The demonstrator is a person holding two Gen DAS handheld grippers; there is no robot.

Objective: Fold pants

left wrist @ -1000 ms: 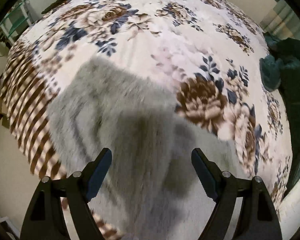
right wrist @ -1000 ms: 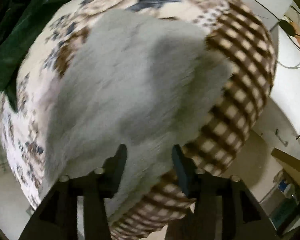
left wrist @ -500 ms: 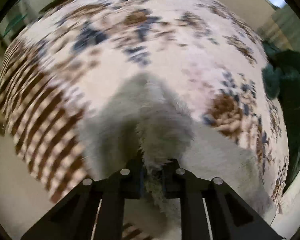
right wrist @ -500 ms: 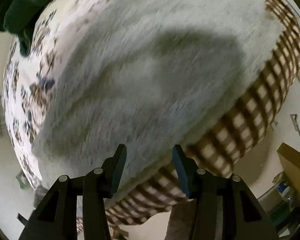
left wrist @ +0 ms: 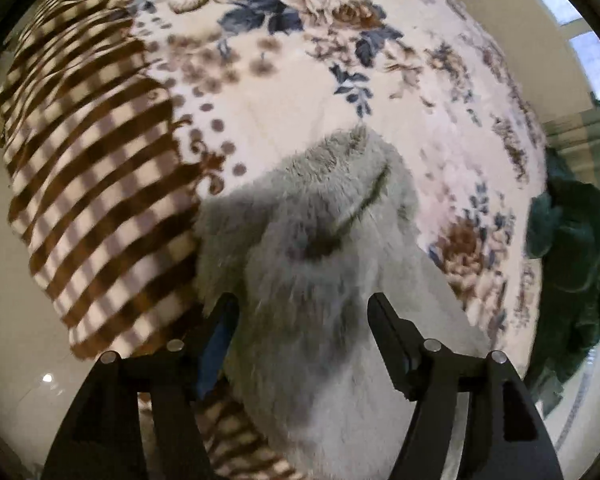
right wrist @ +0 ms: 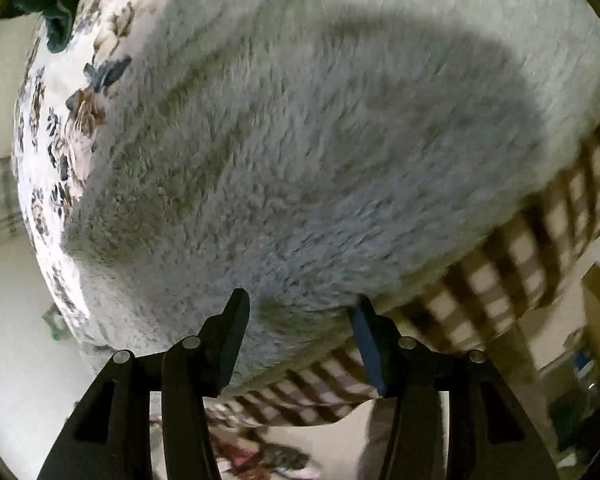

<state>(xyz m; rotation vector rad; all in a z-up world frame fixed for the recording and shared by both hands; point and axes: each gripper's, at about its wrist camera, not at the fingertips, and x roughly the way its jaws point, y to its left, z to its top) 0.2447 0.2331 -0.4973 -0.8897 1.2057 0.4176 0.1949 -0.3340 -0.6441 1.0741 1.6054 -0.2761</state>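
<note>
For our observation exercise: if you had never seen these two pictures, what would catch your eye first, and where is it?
The fluffy grey pants fill most of the right wrist view and lie bunched, with a dark crease, at the centre of the left wrist view. Beneath them spreads a floral blanket with a brown checked border. Each open hand-held gripper, left and right, frames the fleece at the bottom edge.

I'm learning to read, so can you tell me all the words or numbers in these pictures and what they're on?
There are no words, numbers or labels to read here.
The fluffy grey pants show only plain fuzz, with no tag in sight.
The blanket has flowers and brown checks, but no writing.
The dark green cloth is plain too.
The small things on the floor are too blurry to tell.
</note>
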